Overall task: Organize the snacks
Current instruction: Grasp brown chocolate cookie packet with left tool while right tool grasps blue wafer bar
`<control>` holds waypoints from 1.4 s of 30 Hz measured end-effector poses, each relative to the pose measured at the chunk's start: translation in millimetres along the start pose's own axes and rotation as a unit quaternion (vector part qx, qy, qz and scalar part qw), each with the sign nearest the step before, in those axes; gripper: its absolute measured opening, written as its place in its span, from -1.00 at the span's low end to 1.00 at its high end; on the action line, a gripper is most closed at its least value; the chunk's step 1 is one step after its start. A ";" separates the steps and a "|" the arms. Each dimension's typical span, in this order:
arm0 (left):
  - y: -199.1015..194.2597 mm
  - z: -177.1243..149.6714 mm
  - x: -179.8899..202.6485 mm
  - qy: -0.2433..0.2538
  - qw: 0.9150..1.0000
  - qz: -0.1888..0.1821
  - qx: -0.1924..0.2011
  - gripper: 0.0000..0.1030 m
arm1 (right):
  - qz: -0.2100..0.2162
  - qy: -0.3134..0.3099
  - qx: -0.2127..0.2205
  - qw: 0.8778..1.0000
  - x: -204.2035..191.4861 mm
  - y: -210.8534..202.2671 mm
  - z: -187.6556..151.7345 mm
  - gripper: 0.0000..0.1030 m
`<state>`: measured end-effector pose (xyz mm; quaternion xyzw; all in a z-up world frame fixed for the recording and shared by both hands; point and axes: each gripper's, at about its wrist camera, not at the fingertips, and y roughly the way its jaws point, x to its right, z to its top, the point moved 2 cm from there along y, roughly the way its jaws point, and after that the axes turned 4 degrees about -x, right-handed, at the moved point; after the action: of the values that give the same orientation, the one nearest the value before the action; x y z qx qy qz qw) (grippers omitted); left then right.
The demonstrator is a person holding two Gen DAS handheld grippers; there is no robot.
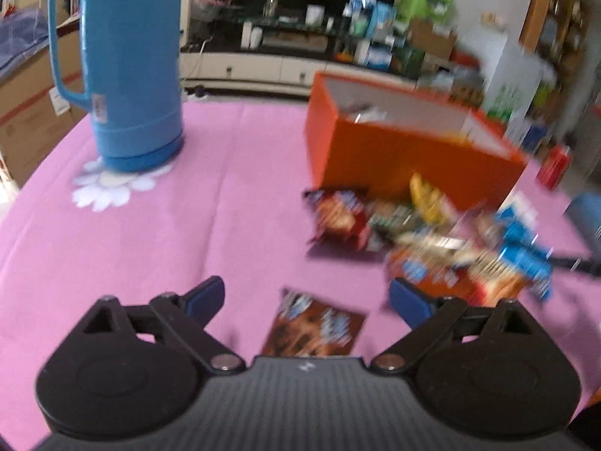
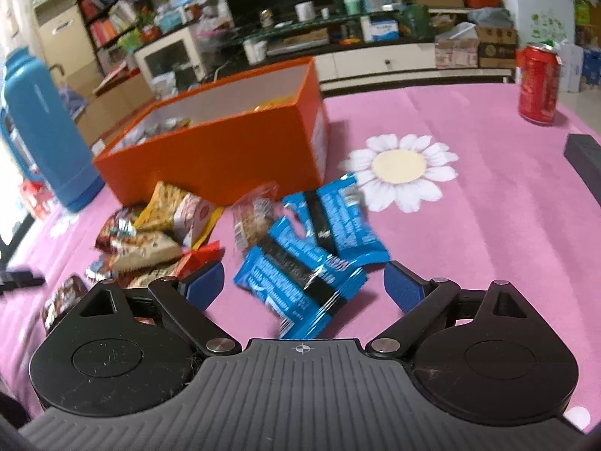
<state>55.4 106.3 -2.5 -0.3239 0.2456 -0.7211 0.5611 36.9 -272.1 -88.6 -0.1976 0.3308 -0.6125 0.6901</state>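
Note:
An orange box [image 1: 398,154] stands on the pink tablecloth and holds several snacks; it also shows in the right wrist view [image 2: 225,158]. A heap of snack packets [image 1: 420,236] lies in front of it. My left gripper [image 1: 306,298] is open and empty, with a brown snack packet [image 1: 313,325] lying flat on the cloth between its fingers. My right gripper [image 2: 304,285] is open and empty, with blue snack packets [image 2: 311,259] lying between its fingers. More mixed packets [image 2: 157,229] lie to their left.
A tall blue thermos [image 1: 127,64] stands at the back left on a daisy print, and shows in the right wrist view [image 2: 41,127]. A red soda can [image 2: 539,82] stands at the back right. A dark flat object [image 2: 586,161] lies at the right edge.

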 end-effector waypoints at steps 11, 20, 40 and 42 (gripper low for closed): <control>24.7 17.5 14.3 -0.054 0.998 -0.031 -0.003 0.86 | 0.026 -0.035 0.025 0.999 -24.2 25.7 22.3 0.60; 22.5 11.8 1.6 -0.044 0.999 -0.014 -0.008 0.86 | 0.089 -0.030 -0.049 0.994 -39.9 29.1 -7.4 0.55; 23.6 7.8 4.8 -0.015 1.000 0.002 -0.012 0.86 | -0.026 -0.067 -0.061 0.996 -32.2 41.9 -13.3 0.52; 21.0 5.5 4.7 -0.002 1.000 0.001 -0.014 0.86 | -0.042 -0.061 -0.062 0.995 -20.4 36.8 -16.9 0.48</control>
<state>72.4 96.5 -12.9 -0.3326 0.2549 -0.7164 0.5578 50.8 -243.6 -121.0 -0.2910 0.3168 -0.6062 0.6689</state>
